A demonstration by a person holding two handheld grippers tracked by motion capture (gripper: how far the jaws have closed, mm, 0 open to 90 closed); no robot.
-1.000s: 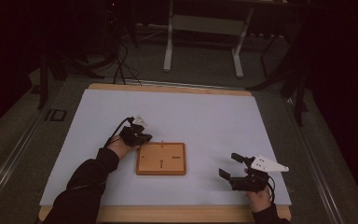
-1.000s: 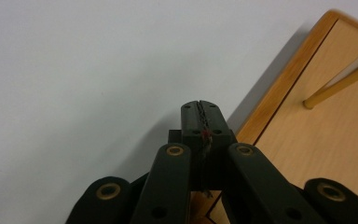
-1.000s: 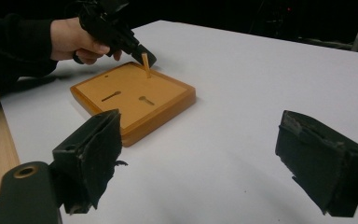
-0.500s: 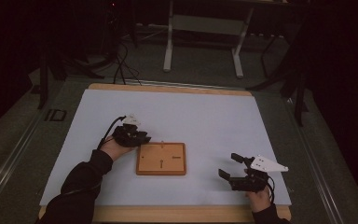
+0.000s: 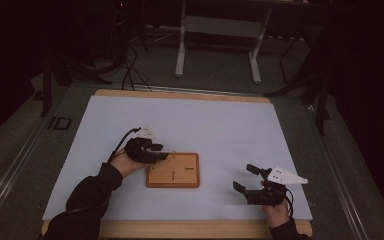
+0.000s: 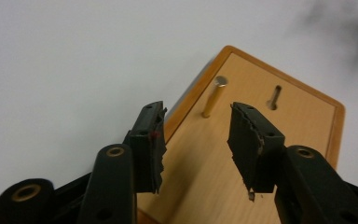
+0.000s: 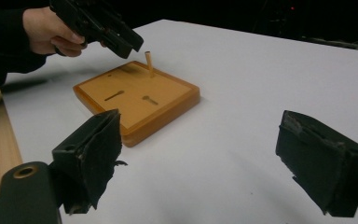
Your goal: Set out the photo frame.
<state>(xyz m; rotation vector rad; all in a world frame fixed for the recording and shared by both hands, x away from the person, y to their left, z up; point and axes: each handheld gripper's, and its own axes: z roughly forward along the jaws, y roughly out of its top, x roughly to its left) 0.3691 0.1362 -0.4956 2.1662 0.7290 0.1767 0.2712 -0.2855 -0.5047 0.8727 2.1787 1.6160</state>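
Note:
A square wooden board (image 5: 173, 171) lies on the white table cover, left of centre. One thin wooden peg (image 6: 213, 97) stands upright in it near a corner, beside a slot (image 6: 274, 97). My left gripper (image 5: 161, 152) hovers over the board's far left corner. Its jaws have just been opening and now stand open (image 6: 196, 112); the peg is free just beyond the tips, and no pad touches it. The right gripper view takes in the peg (image 7: 148, 63), the board (image 7: 135, 98) and the left gripper (image 7: 116, 35) above them. My right gripper (image 5: 245, 178) rests at the table's near right, open and empty (image 7: 200, 126).
The white cover (image 5: 215, 125) spreads wide behind and to the right of the board. A wooden table edge (image 5: 180, 229) runs along the front. Metal stand legs (image 5: 182, 55) and cables lie on the dark floor beyond the table.
The left gripper has lifted slightly at the board's far left corner and its jaws have parted. The peg stays standing in the board. The right hand has not moved.

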